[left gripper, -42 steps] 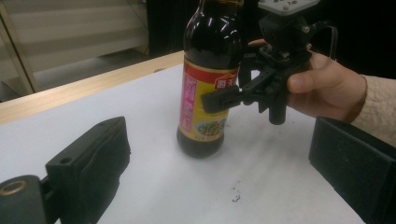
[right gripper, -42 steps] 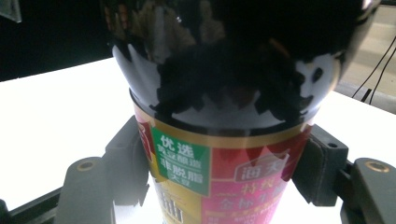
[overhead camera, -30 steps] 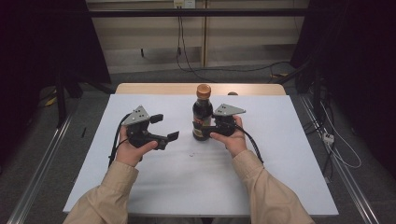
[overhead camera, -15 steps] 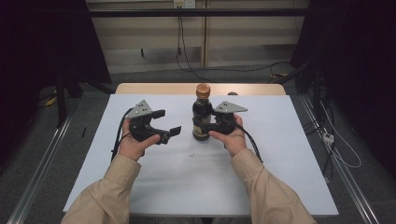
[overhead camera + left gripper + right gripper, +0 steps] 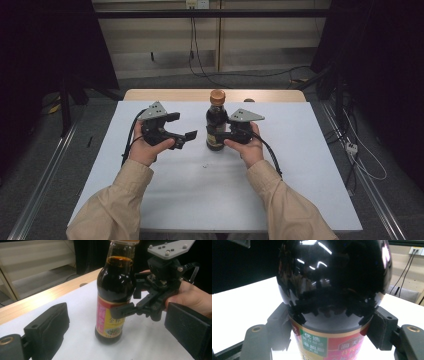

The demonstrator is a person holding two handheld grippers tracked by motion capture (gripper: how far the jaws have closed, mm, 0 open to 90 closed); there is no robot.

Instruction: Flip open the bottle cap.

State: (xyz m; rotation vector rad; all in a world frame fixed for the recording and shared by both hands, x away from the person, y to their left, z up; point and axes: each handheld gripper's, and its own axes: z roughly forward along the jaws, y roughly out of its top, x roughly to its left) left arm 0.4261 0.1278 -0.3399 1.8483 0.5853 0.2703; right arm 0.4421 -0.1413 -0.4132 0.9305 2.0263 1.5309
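A dark sauce bottle (image 5: pixel 216 125) with an orange cap and a red-and-yellow label stands upright on the white tabletop (image 5: pixel 300 170). My right gripper (image 5: pixel 223 135) is shut on the bottle's lower body from the right. In the right gripper view its pads (image 5: pixel 279 325) press both sides of the bottle (image 5: pixel 334 285) at the top of the label. My left gripper (image 5: pixel 186 134) is open just left of the bottle, jaws pointing at it, a small gap between. In the left gripper view the bottle (image 5: pixel 115 290) stands ahead of the spread pads (image 5: pixel 50 325), with the right gripper (image 5: pixel 127 300) clamped on it.
A tiny white speck (image 5: pixel 205 165) lies on the sheet in front of the bottle. The table's wooden far edge (image 5: pixel 170 95) runs behind. Metal rails (image 5: pixel 40 185) flank the table on the floor, and cables (image 5: pixel 360 160) trail at the right.
My left gripper has drifted right and slightly away from me, closing on the bottle. The bottle and the right gripper have stayed put.
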